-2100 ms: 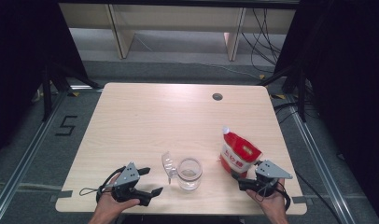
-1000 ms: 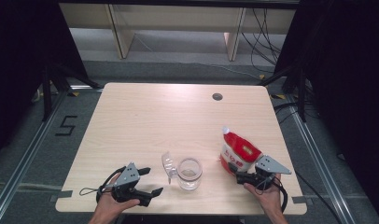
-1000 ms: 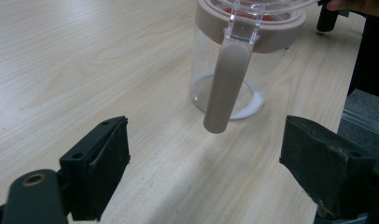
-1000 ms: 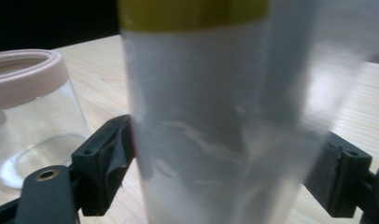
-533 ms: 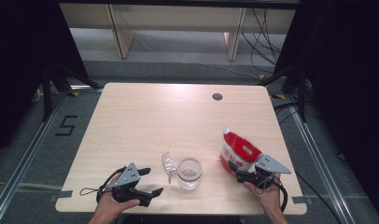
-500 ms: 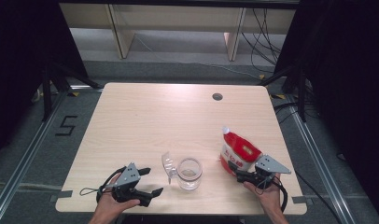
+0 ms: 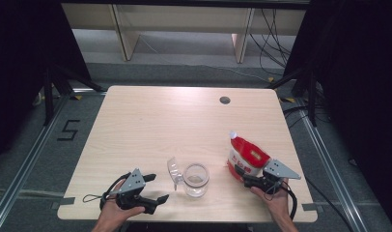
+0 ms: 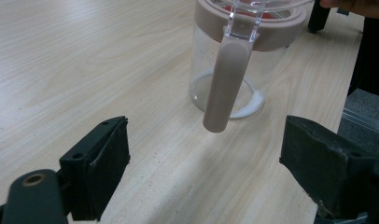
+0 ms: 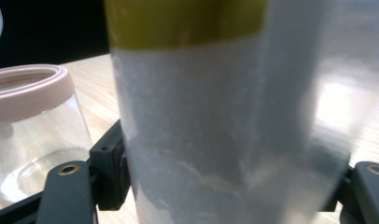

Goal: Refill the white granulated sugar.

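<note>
I see right gripper (image 7: 248, 178) jaws closing around pouch (image 7: 246, 157) base (soft, slumps), jar (image 7: 196, 180) at 9 o'clock; left gripper (image 7: 155, 188) wide.

Even overhead light brightens the table (image 7: 150, 125) against dark surroundings, while the close pouch (image 9: 225, 130) is blurred, with glare.

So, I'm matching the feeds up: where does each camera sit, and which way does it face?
High view: above the person's side of the table, looking forward and down; both hands with left gripper and right gripper.
Left gripper view: on that gripper, looking across the table at the jar; its open jaws show.
Right gripper view: on that gripper, close against the pouch between its jaws.
All three show the jar.
</note>
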Demonstrator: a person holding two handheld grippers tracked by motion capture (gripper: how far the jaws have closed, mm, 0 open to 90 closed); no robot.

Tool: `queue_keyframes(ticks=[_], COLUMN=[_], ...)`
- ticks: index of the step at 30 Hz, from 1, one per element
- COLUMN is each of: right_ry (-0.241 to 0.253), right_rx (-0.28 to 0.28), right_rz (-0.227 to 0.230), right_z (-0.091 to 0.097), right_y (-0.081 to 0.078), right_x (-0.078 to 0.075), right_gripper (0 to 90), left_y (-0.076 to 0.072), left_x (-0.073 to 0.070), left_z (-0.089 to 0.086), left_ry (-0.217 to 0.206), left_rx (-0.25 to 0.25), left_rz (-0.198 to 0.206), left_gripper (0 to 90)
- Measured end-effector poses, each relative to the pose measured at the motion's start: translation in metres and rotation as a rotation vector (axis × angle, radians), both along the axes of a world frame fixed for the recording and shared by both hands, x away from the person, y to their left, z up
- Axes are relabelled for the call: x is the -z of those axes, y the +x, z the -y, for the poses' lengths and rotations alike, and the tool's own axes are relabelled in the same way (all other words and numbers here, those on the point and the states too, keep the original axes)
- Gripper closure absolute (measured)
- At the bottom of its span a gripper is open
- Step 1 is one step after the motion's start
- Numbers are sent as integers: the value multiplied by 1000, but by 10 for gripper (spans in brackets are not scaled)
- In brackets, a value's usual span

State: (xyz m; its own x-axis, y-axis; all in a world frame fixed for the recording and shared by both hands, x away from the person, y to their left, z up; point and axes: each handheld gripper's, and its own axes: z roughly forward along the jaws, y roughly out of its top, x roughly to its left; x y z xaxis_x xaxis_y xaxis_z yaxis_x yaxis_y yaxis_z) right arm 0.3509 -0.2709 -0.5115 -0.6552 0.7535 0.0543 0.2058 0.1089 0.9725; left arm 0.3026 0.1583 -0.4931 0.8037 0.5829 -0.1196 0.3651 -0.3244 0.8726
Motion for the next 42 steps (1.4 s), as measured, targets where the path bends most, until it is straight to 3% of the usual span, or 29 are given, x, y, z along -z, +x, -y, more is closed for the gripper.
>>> queue_keyframes(ticks=[1,3,4,5,7,8,9,13,14,16,17,18,19,20,23,25,27,28,29,30,33,34,35,36,38,39,40,41,42], right_ry=[-1,-5,3,-5,-3,-25,-7,-33,-23,-13,-12,-32,-20,-14,-30,-35,-43,-76,-42,-79,-109,-81,-113,-112,-112,-119,-143,-145,-147], right_rx=[-46,-15,-19,-18,-46,-39,-46,-46,-19,-19,-33,-14,-8,-22,-25,-8,-32,-22,-16,-38,-36,-32,-54,-48,-33,-42,-40,-28,-35], right_rz=[-9,-11,-12,30,31,41,32,43,14,26,58,54,57,32,33,76,35,49,9,63,71,36,65,81,55,71,119,118,88], right_z=[1,0,-1,0,-1,-2,-3,-2,-2,-4,-4,-4,-5,-5,-5,-4,-5,-4,-6,-5,-7,-9,-9,-9,-10,-9,-8,-8,-9], right_y=[1,1,1,3,2,1,0,1,-3,-3,0,-1,-2,-3,-4,-3,-5,-6,-10,-7,-10,-14,-12,-13,-16,-16,-13,-14,-18], right_x=[0,0,0,1,0,0,0,-2,-2,-2,-2,-3,-3,-4,-5,-5,-7,-9,-9,-9,-11,-12,-12,-13,-15,-16,-16,-17,-18], right_gripper=[276,306,318,335,401,407,412,431,433,437,439,440,442,443,447,448,451,452,453,453,456,456,457,457,458,458,458,458,459], left_y=[0,0,0,0,0,0,0,0,0,1,1,1,1,1,1,0,0,0,0,0,0,0,0,0,1,0,0,0,0], left_x=[0,0,0,0,0,0,0,0,0,0,0,-1,-1,-1,-1,0,0,0,0,0,-1,-1,-1,-1,0,0,0,0,0], left_z=[0,0,0,-1,-1,0,0,0,0,-2,-2,-2,-2,-2,-2,-1,-1,-1,-1,-1,-2,-2,-2,-3,-2,-2,-2,-2,-1], left_ry=[5,-3,4,5,5,-2,-2,8,7,35,35,35,35,33,36,7,6,4,3,3,7,5,10,10,2,2,-1,0,-1], left_rx=[4,-2,0,2,3,0,1,7,7,11,11,11,11,11,11,6,5,3,2,2,-1,1,0,0,2,0,-3,-3,-4], left_rz=[1,-4,-1,3,3,2,2,3,4,11,11,11,12,12,12,7,10,8,6,6,7,6,10,10,4,6,1,1,1], left_gripper=[152,152,151,152,152,152,152,152,152,152,152,152,152,152,152,153,153,153,153,153,153,153,153,153,153,153,153,153,153])
